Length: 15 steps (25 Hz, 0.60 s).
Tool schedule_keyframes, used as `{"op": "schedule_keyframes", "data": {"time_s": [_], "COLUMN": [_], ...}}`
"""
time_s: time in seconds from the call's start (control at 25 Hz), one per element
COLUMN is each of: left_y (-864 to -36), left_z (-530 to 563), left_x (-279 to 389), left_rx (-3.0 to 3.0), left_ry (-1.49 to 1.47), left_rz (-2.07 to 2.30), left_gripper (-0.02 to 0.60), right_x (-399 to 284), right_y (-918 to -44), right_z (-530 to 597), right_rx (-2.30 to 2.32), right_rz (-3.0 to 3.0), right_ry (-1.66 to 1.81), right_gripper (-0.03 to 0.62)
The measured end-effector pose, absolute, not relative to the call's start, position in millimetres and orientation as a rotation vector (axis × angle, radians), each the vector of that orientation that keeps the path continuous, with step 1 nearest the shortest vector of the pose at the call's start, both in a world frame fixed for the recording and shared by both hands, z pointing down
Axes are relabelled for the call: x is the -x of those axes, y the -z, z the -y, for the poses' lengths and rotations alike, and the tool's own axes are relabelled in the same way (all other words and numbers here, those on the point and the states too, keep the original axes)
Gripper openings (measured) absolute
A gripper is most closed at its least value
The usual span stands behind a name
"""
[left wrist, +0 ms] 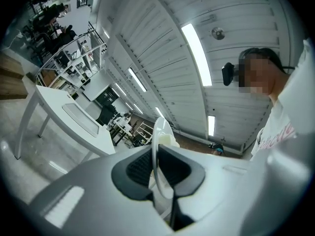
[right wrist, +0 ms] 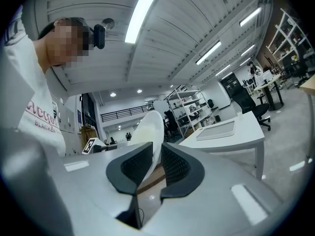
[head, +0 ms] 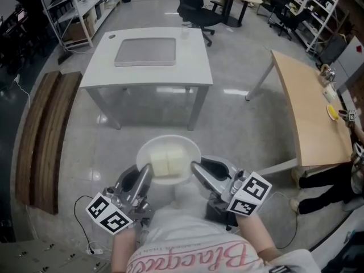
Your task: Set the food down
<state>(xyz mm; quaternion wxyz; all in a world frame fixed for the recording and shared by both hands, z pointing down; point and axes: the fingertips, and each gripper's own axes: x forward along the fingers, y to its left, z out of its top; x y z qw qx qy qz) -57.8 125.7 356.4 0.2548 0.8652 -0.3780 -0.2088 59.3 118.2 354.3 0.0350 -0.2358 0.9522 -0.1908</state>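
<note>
Obs.: your left hand-held gripper is clamped on the left rim of the white plate, and your right hand-held gripper is clamped on the opposite rim. Each gripper view shows the rim pinched between the pads. The food, pale blocks, sits in the plate's middle, level.

Position: the plate hangs over the floor, close in front of your body and not yet above any surface.

Key relation: the white table lies straight ahead of both grippers, well apart, its near edge running crosswise to your reach. Neither hand is nearer — the hold is symmetric. A grey tray takes up the table's centre, with bare top around it.

Judgement: the carry is unfinished — you need to walk forward before any lowering.
</note>
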Motion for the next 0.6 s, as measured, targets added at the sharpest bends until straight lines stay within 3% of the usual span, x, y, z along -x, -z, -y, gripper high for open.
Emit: {"op": "schedule_keyframes", "data": {"time_s": [0.6], "left_y": [-356.6], "left_z": [-32.2], "left_x": [64.2], "left_rx": [-2.327], "left_ry": [0.523], "left_rz": [1.098], "left_gripper": [0.025], "right_x": [-52.0], "right_y": [-360.9], "right_z": [-20.5], "right_rx": [0.669], "right_rz": [-2.941], "right_ry": [0.648], "right_gripper": [0.041]}}
